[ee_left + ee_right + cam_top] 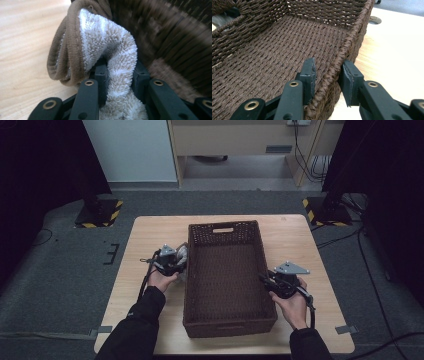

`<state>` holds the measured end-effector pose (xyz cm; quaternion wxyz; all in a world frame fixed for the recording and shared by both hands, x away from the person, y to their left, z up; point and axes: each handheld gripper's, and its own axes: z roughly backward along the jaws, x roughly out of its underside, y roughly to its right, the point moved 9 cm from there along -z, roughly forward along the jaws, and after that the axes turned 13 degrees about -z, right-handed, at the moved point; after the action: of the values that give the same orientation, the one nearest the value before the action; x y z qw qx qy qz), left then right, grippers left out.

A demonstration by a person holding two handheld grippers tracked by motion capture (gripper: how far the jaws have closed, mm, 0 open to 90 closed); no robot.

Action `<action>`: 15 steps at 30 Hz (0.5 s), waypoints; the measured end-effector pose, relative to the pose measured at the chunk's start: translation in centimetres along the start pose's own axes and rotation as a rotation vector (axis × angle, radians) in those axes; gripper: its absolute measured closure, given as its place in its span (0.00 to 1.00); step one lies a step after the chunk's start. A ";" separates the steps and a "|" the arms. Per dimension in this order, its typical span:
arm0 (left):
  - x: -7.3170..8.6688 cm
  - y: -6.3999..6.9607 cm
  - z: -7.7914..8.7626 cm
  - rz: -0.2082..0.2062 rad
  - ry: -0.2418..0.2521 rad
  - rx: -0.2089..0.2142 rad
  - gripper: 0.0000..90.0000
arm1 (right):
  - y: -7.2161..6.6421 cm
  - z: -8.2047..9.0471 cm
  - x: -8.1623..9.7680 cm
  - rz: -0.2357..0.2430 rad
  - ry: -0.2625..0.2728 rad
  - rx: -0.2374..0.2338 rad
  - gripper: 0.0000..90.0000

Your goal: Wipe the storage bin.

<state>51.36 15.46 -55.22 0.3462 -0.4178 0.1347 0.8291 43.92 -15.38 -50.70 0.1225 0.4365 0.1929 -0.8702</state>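
Note:
A fluffy white cloth with a brown hem (pixel 105 37) hangs between the jaws of my left gripper (pixel 120 72), which is shut on it. In the high view that gripper (pixel 176 262) holds the cloth (pixel 183 253) just outside the left wall of a dark brown woven basket (pixel 223 224). My right gripper (pixel 265 279) is at the basket's right wall. Its jaws straddle the braided rim (pixel 342 55), one pad inside the basket and one outside, and both press on the wall. The basket's woven floor (pixel 274 50) is bare.
The basket stands in the middle of a light wooden table (pixel 150 235). Bare tabletop lies to the left and right of it. Grey carpet, stand bases with yellow-black tape (pixel 100 212) and cables (pixel 350 240) surround the table.

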 end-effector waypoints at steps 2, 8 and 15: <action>0.0 0.0 -0.1 0.007 0.005 0.006 0.78 | 0.0 0.0 0.0 0.000 0.000 0.000 0.74; -0.7 -1.0 1.5 0.062 0.056 0.013 0.78 | 0.0 0.0 0.0 0.002 0.002 0.000 0.74; -3.8 -1.1 5.7 0.059 0.202 0.050 0.78 | 0.0 0.0 0.0 0.003 0.003 0.006 0.74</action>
<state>50.30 17.45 -48.65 0.3167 -0.4864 0.2019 0.7889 43.96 -15.40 -50.70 0.1221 0.4385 0.1900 -0.8699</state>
